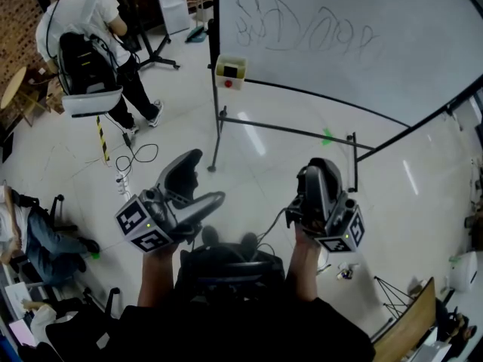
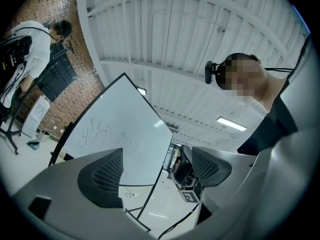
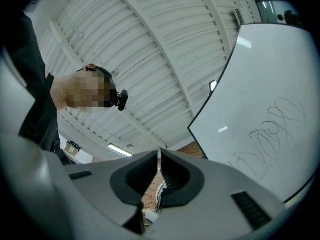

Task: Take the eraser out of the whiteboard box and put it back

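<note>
A small cream box [image 1: 230, 72] with a red spot on its front hangs at the whiteboard's [image 1: 339, 29] lower left corner; I cannot make out an eraser. My left gripper [image 1: 198, 186] is held low in front of the body, well short of the box, its jaws wide apart and empty, as the left gripper view [image 2: 157, 173] confirms. My right gripper [image 1: 323, 185] is at the same height on the right. Its jaws touch at the tips with nothing between them in the right gripper view [image 3: 159, 168]. Both grippers point upward toward the board and ceiling.
The whiteboard stands on a black frame with legs [image 1: 219, 138] on a glossy white floor. A person [image 1: 90, 36] with a black backpack stands at the far left. A cable and power strip [image 1: 124, 176] lie on the floor. A seated person's legs [image 1: 45, 236] show at the left edge.
</note>
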A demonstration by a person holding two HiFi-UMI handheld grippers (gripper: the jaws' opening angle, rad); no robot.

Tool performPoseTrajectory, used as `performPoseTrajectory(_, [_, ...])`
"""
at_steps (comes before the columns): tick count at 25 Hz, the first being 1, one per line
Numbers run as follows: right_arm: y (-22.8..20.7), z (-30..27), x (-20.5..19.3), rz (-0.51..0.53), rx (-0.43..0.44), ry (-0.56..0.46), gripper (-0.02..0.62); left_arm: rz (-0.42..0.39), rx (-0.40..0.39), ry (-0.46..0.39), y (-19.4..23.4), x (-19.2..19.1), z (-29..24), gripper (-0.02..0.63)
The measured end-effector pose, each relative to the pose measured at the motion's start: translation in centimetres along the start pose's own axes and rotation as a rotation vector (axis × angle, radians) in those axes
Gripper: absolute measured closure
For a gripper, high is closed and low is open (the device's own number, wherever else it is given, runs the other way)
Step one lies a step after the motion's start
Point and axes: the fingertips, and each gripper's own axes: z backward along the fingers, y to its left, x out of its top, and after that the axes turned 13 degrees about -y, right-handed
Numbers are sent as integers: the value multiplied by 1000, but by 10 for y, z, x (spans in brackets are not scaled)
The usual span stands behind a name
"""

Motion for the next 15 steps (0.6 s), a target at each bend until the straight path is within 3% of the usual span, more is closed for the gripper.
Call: performPoseTrajectory(15, [-4, 11, 8, 6, -10, 10, 569, 31, -1, 5, -3, -15, -8, 178])
